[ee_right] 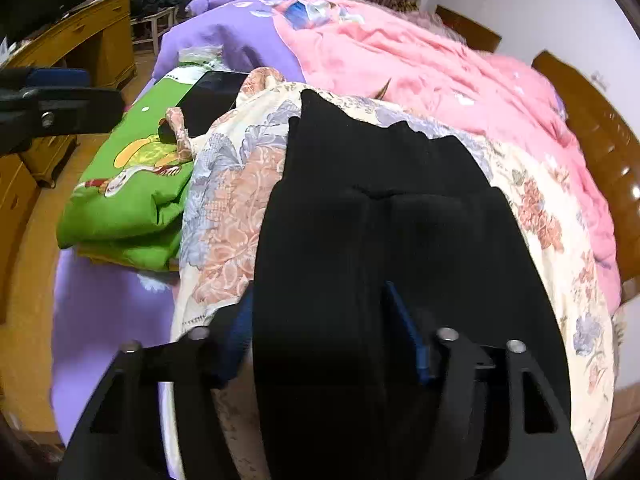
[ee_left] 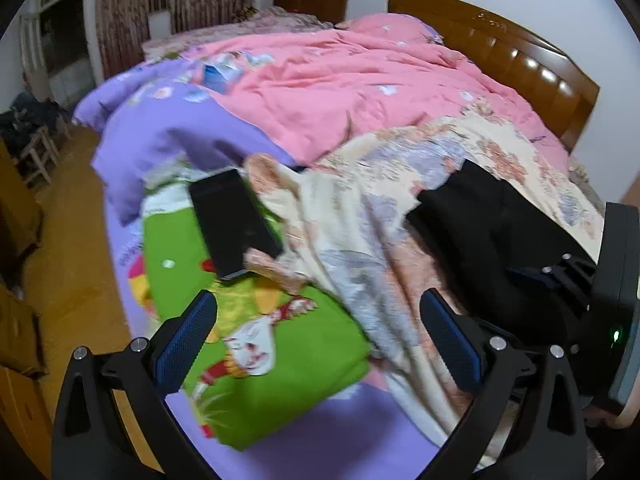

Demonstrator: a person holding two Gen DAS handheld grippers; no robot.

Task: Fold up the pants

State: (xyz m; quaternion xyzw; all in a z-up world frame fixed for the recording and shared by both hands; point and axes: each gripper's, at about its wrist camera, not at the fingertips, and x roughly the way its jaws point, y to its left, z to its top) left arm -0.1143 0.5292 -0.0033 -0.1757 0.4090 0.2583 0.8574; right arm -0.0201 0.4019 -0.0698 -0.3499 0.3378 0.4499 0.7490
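The black pants (ee_right: 384,184) lie folded on a cream floral sheet (ee_right: 236,208) on the bed. My right gripper (ee_right: 320,320) is shut on the near edge of the pants, with the black cloth bunched between its blue pads. In the left wrist view the pants (ee_left: 480,220) lie at the right, beside the right gripper's body (ee_left: 576,280). My left gripper (ee_left: 316,320) is open and empty, held above a green cartoon quilt (ee_left: 272,344), left of the pants. It also shows at the left edge of the right wrist view (ee_right: 60,100).
A black phone (ee_left: 232,224) lies on the green quilt by the sheet's edge. A pink duvet (ee_left: 340,80) and a purple cover (ee_left: 160,132) fill the far bed. A wooden headboard (ee_left: 520,60) stands at the right. Wooden cabinets (ee_right: 80,40) line the floor at left.
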